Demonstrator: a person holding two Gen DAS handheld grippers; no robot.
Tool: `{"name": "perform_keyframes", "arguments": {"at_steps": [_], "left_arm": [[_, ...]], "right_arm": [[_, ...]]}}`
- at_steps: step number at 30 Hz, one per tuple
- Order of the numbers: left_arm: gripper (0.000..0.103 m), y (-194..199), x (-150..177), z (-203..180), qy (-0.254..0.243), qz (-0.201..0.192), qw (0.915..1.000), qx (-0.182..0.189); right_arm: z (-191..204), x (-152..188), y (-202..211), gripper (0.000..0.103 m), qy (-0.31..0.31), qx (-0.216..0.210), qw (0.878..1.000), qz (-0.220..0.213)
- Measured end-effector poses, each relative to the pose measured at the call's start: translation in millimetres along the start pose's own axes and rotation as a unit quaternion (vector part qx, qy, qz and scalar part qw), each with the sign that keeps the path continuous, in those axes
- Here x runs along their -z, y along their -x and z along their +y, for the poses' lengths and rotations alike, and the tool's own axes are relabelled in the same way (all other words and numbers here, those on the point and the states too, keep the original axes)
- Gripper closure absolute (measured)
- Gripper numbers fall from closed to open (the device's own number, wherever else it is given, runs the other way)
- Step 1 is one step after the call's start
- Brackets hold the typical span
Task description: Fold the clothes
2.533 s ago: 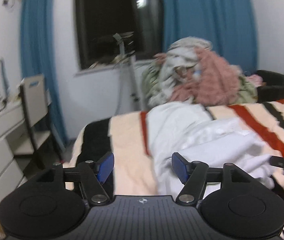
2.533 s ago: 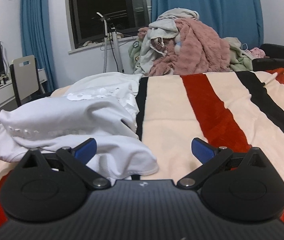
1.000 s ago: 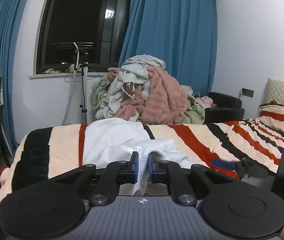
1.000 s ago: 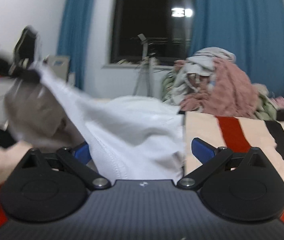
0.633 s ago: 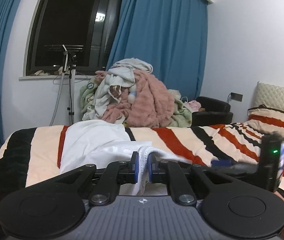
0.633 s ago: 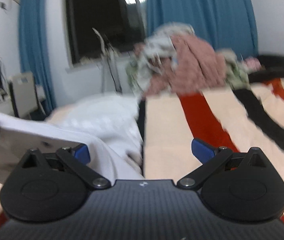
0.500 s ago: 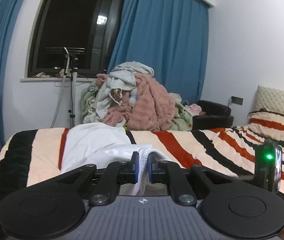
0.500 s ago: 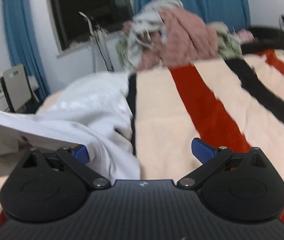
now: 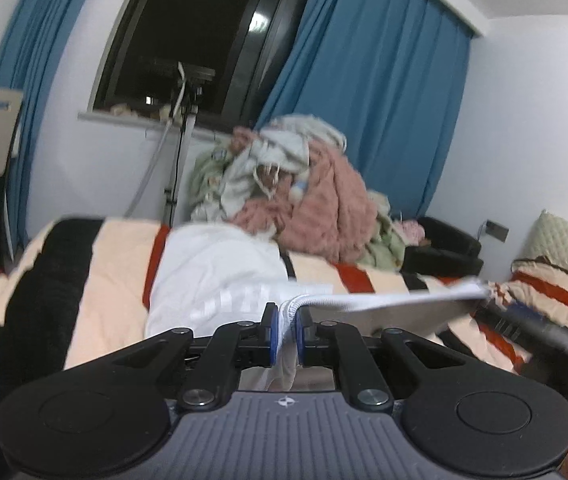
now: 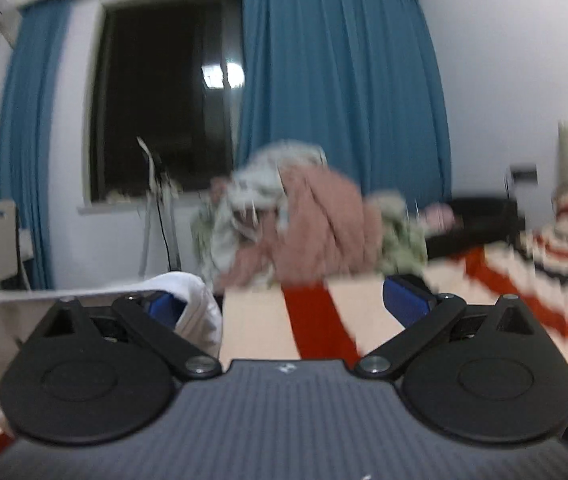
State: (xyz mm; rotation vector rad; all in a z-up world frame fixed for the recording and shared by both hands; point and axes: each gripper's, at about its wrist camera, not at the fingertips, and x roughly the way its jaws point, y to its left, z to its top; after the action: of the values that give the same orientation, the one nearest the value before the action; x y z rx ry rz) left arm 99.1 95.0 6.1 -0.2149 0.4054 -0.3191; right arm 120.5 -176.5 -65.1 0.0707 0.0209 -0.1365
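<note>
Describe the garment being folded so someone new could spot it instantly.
Start at the striped bed in front of the dark window. Near its foot lies the white garment, its ribbed hem pinched in the left gripper. It is plain white and alone on the bed, unlike the pink and green clothes pile behind it.

Blurred clothes heap [image 10: 307,220], striped blanket [image 10: 523,280]

Blue curtains [image 9: 363,100] flank a dark window [image 9: 188,40] above a striped bed [image 9: 96,280]
</note>
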Motion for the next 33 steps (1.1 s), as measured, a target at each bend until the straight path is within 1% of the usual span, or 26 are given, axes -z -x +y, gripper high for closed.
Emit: {"name": "perform_keyframes", "arguments": {"at_steps": [3, 6, 8, 10, 13, 16, 18, 20, 22, 24, 25, 26, 28, 29, 30, 31, 33], "left_arm": [[0.093, -11.3, 6.9, 6.9, 0.020, 0.035, 0.9992, 0.002], [0.089, -22.8, 13.6, 9.7, 0.022, 0.063, 0.9978, -0.002], [0.086, -27.4, 17.2, 8.0, 0.014, 0.070, 0.9974, -0.007], [0.084, -29.3, 20.8, 3.8, 0.001, 0.066, 0.9977, -0.013], [0.066, -34.5, 24.8, -11.8, -0.034, 0.058, 0.9976, -0.015], [0.065, -36.8, 30.5, -28.6, -0.068, 0.039, 0.9967, -0.021], [0.064, -37.8, 36.5, -38.9, -0.089, 0.020, 0.9953, -0.033], [0.061, -38.6, 41.5, -44.4, -0.102, 0.000, 0.9930, -0.059], [0.060, -34.1, 43.8, -43.8, -0.101, -0.029, 0.9900, -0.094], [0.054, -25.8, 40.6, -38.0, -0.082, -0.053, 0.9871, -0.126], [0.048, -21.4, 38.3, -34.6, -0.071, -0.064, 0.9853, -0.142], [0.040, -16.3, 35.8, -30.5, -0.056, -0.073, 0.9834, -0.156], [0.036, -6.0, 31.1, -22.3, -0.026, -0.085, 0.9788, -0.185], [0.035, -2.4, 29.0, -20.1, -0.020, -0.081, 0.9755, -0.204], [0.033, -0.7, 27.5, -19.1, -0.020, -0.069, 0.9735, -0.217], [0.028, 0.0, 26.7, -18.9, -0.025, -0.052, 0.9726, -0.225], [0.027, -5.3, 29.4, -21.1, -0.042, -0.011, 0.9722, -0.230]], "right_arm": [[7.3, -6.0, 12.7, 0.000, 0.031, -0.008, 0.999, -0.039], [16.0, -8.0, 17.8, 0.000, 0.047, -0.023, 0.997, -0.048], [17.2, -9.8, 17.4, 0.000, 0.047, -0.030, 0.997, -0.048], [16.7, -10.4, 15.7, 0.000, 0.047, -0.034, 0.997, -0.047], [14.6, -13.3, 14.4, 0.000, 0.045, -0.036, 0.997, -0.045], [12.3, -17.1, 14.0, 0.000, 0.036, -0.038, 0.998, -0.043], [11.3, -18.7, 14.6, 0.000, 0.033, -0.038, 0.998, -0.045], [10.6, -19.7, 15.6, 0.000, 0.030, -0.037, 0.998, -0.050], [9.7, -20.7, 16.6, 0.000, 0.027, -0.034, 0.998, -0.054], [7.5, -21.1, 17.6, 0.000, 0.025, -0.020, 0.998, -0.057], [6.3, -21.0, 17.6, 0.000, 0.024, -0.012, 0.998, -0.058], [5.2, -20.3, 16.3, 0.000, 0.023, -0.002, 0.998, -0.056], [2.7, -18.6, 13.6, 0.000, 0.021, 0.018, 0.998, -0.051], [0.8, -16.7, 12.1, 0.000, 0.017, 0.026, 0.998, -0.047], [-1.0, -15.2, 10.6, 0.000, 0.013, 0.034, 0.998, -0.043], [-2.7, -14.3, 8.8, 0.000, 0.009, 0.040, 0.998, -0.038], [-7.0, -12.1, 4.5, 0.000, -0.006, 0.045, 0.999, -0.026]]}}
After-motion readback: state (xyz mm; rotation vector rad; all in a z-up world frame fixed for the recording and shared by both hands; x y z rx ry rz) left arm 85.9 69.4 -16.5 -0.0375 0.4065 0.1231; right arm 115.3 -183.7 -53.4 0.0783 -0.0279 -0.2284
